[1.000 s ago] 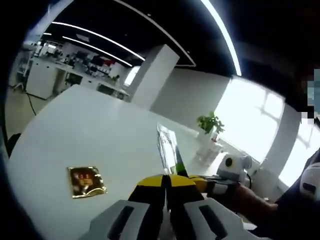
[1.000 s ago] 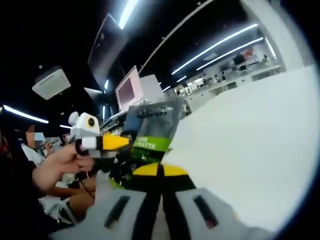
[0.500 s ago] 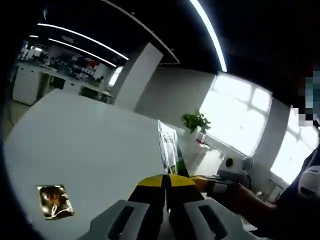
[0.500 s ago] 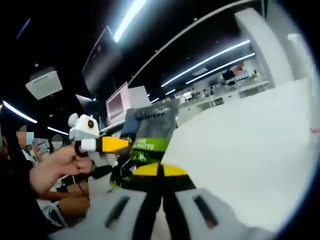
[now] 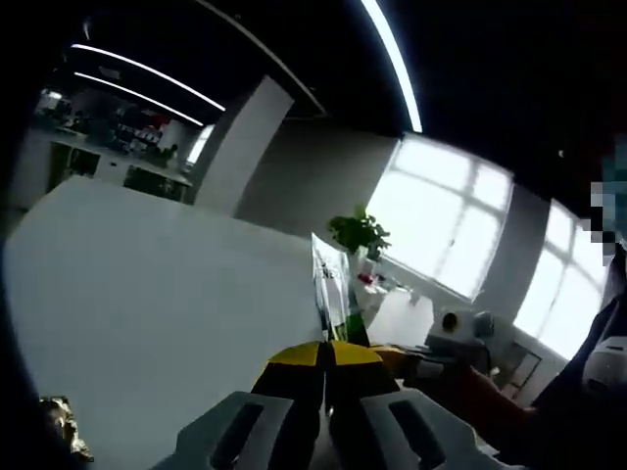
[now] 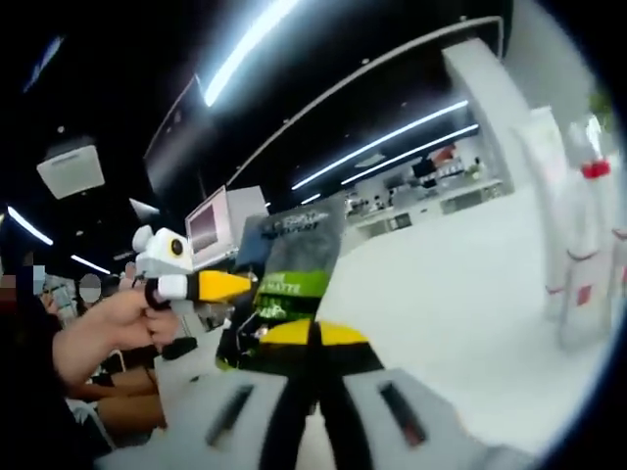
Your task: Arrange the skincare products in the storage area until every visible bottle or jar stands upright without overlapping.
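Both tongs are clenched on one dark sachet, lifted above the white tabletop [image 5: 147, 284]. In the left gripper view the left tongs [image 5: 325, 354] pinch the sachet [image 5: 331, 294] edge-on, with the right tongs [image 5: 392, 360] reaching in from the right. In the right gripper view the right tongs [image 6: 313, 335] grip its green-banded lower edge while the left tongs [image 6: 230, 286], held by a hand [image 6: 118, 328], clamp its side. Farther off, white bottles [image 6: 580, 264] stand upright, one red-capped; a gold packet [image 5: 61, 423] lies on the tabletop

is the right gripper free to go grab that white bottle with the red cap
Probably not yet: the right gripper is shut on the sachet, which the left gripper also pinches. The white bottle stands unobstructed on the table.
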The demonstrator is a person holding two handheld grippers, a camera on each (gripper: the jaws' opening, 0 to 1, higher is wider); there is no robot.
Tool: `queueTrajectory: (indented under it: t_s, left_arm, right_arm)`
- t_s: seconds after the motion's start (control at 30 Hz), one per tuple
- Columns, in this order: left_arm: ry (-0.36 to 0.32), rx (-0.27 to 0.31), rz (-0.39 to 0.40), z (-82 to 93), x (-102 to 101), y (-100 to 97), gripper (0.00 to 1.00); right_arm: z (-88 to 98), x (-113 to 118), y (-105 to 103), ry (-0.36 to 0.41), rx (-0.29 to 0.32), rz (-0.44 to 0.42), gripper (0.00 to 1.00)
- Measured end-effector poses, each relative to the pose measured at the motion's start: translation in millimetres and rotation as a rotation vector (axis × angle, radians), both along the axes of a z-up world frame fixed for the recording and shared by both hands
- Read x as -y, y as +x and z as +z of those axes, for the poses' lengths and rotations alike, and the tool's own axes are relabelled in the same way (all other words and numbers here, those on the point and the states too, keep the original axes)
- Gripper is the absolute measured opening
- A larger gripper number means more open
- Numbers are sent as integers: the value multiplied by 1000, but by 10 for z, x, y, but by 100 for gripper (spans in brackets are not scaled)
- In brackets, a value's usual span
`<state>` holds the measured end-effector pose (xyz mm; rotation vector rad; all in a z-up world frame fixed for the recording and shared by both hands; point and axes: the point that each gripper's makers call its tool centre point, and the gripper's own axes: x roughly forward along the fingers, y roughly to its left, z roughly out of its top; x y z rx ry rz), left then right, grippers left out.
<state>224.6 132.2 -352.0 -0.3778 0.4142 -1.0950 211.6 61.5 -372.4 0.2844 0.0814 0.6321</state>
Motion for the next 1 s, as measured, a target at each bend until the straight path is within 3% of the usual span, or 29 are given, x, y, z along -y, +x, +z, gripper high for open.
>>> queueTrajectory:
  t_s: [0.27,0.57,1.0]
  left_arm:
    - [0,-2,-46,11,356,57,0]
    - [2,-13,-65,-6,606,184,0]
    - [15,-54,-78,-167,911,402,0]
  right_arm:
    - [11,345,29,-1,11,-68,0]
    - [-8,602,147,-44,11,-129,0]
    - [-166,914,332,-64,-9,-168,0]
